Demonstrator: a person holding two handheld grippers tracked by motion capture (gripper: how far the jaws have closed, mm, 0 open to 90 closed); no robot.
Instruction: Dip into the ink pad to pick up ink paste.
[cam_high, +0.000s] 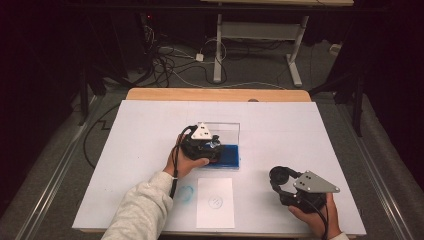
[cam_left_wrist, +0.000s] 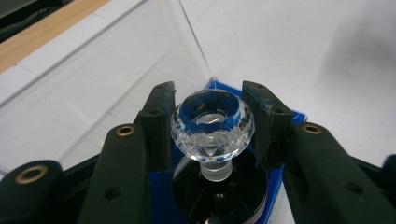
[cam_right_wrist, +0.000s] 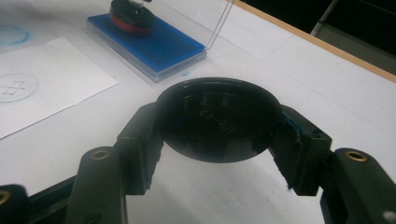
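Item: stamp (cam_left_wrist: 212, 126), clear faceted knob on black round base, pinched at the knob by left gripper (cam_left_wrist: 212, 122); fingers (cam_left_wrist: 159, 123) press each side of knob, no gap. Loc: stamp base sits on/at blue ink pad (cam_right_wrist: 154, 46) in clear-lidded case, lid (cam_high: 225, 131) raised behind; centre of counter (cam_high: 150, 125), seen in high view under left hand (cam_high: 187, 160). Contact w/ pad can't be confirmed from gripper view, looks touching or just above. Item: black round cap (cam_right_wrist: 217, 120), prob. the stamp's cover, clamped edge-on between fingers of right gripper (cam_right_wrist: 217, 140); held just above counter at near right, well apart from pad. Item: paper sheet (cam_high: 215, 202), near edge of counter, between the two hands, bears one faint round print w/ cross (cam_right_wrist: 14, 87). Blue smudge (cam_high: 186, 193) on counter just left of sheet. Step in hand, as judged: inking the stamp. To do well: keep stamp upright, base flat to pad, press straight down w/ even light force so whole face takes ink; no twisting or sliding, which would blotch. Lift straight up, clear lid edge, then carry to bare part of sheet, away from existing print. Grip on knob is smooth & faceted, so hold firm; slip would tilt base. Right gripper: keep cap parked, clear of pad & sheet. Risk: case may shift or lift w/ stamp if the face sticks.
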